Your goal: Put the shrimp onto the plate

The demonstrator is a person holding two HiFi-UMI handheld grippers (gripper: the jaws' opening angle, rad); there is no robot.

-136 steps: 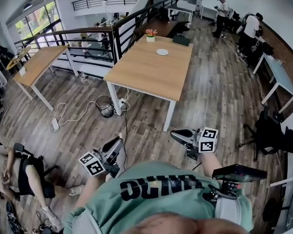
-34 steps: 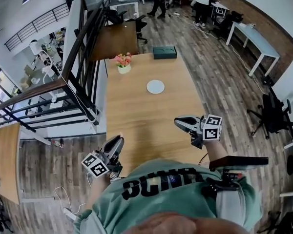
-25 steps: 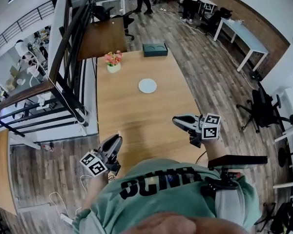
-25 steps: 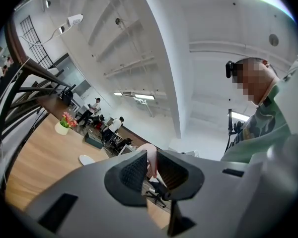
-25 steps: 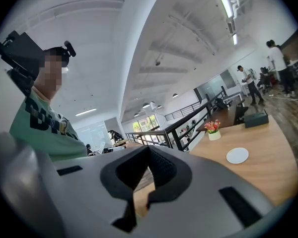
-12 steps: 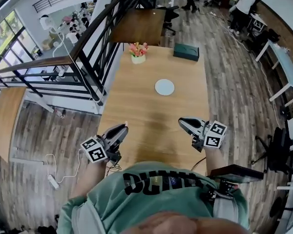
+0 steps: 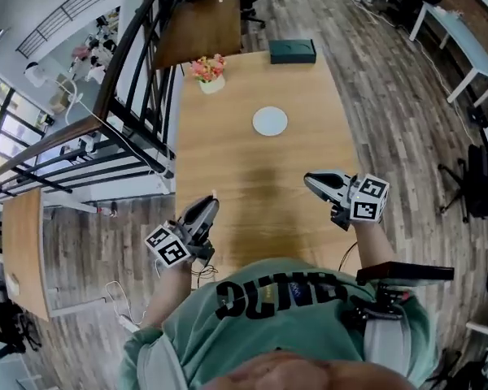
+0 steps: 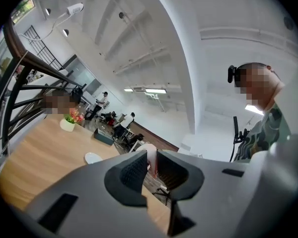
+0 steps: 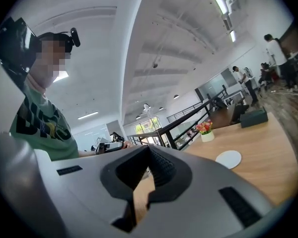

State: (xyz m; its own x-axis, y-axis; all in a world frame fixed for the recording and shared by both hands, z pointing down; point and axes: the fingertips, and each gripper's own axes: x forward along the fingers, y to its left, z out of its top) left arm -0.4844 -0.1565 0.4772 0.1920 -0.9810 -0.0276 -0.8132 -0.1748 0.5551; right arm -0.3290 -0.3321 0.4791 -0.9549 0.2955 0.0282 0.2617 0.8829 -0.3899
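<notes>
A small white plate (image 7: 269,121) lies near the middle of the long wooden table (image 7: 228,169); the left gripper view also shows the plate (image 8: 93,157), as does the right gripper view (image 9: 228,158). My left gripper (image 7: 211,204) hovers at the table's near left edge, shut on a pale pink shrimp (image 8: 150,158) that pokes up between its pads. My right gripper (image 7: 309,179) is over the near right part of the table. Its jaws are together with nothing in them. Both point level toward the plate, well short of it.
A potted flower (image 7: 210,73) and a dark green box (image 7: 292,50) stand at the table's far end. A black railing (image 7: 138,96) runs along the table's left side. Desks, chairs and people are farther off on the wooden floor.
The person has walked up to the table. Over the last second both grippers came forward over its near edge and a little lower; the left keeps its hold on the shrimp.
</notes>
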